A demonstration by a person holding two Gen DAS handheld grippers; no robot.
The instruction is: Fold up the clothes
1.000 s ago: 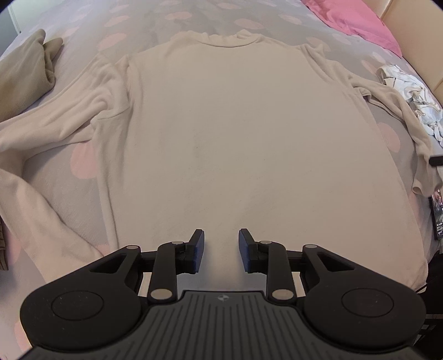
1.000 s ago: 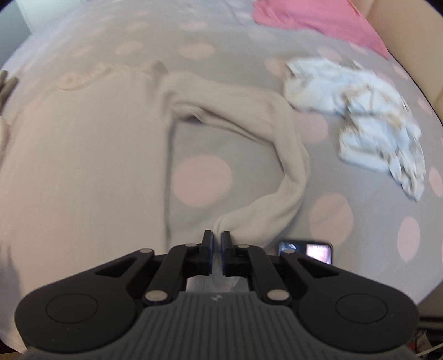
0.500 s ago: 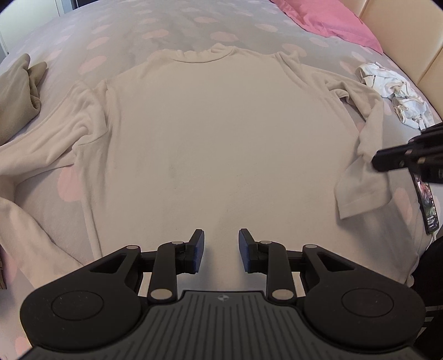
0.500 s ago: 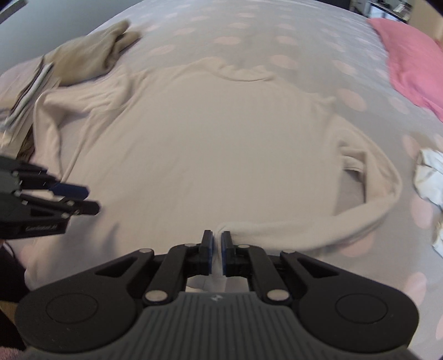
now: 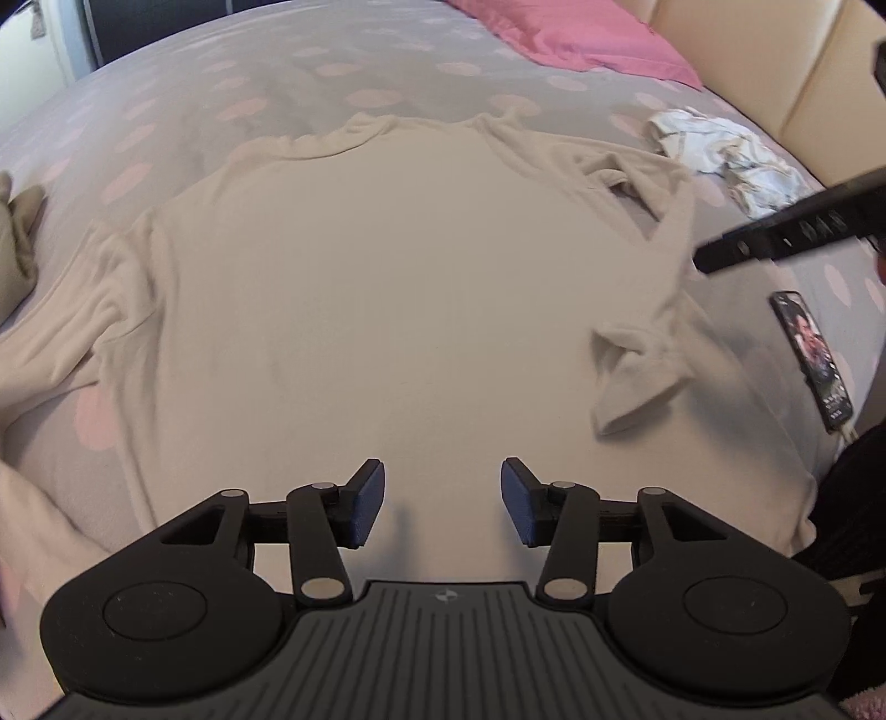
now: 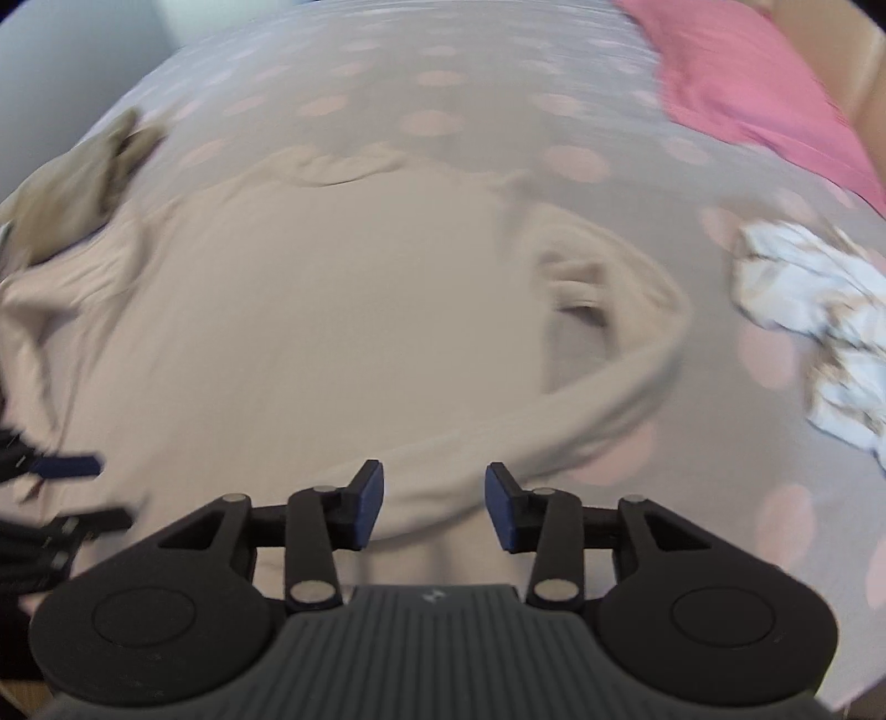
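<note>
Between the parted blue pads of the right gripper point(image 6: 433, 507), at six o'clock in its view, lies the cuff end of the cream sweater's right sleeve point(image 6: 581, 410), unheld, looping out toward three o'clock and back to the shoulder. The left gripper point(image 5: 441, 509) hangs with fingers equally wide apart and empty above the hem of the sweater point(image 5: 387, 288), which lies spread flat on the bed point(image 5: 277, 72), collar at twelve o'clock. Its other sleeve point(image 5: 61, 343) trails off at nine o'clock. By the look of it, sleeves are being laid onto the body; doing that well means setting each one straight across the panel and smoothing the bunched cuff. The knit is soft, finely ribbed and limp, so it creases where dropped. Farther out lie a crumpled white garment point(image 5: 720, 155), a tan garment point(image 5: 16, 238), a pink pillow point(image 5: 554, 33) and a phone point(image 5: 814, 360).
</note>
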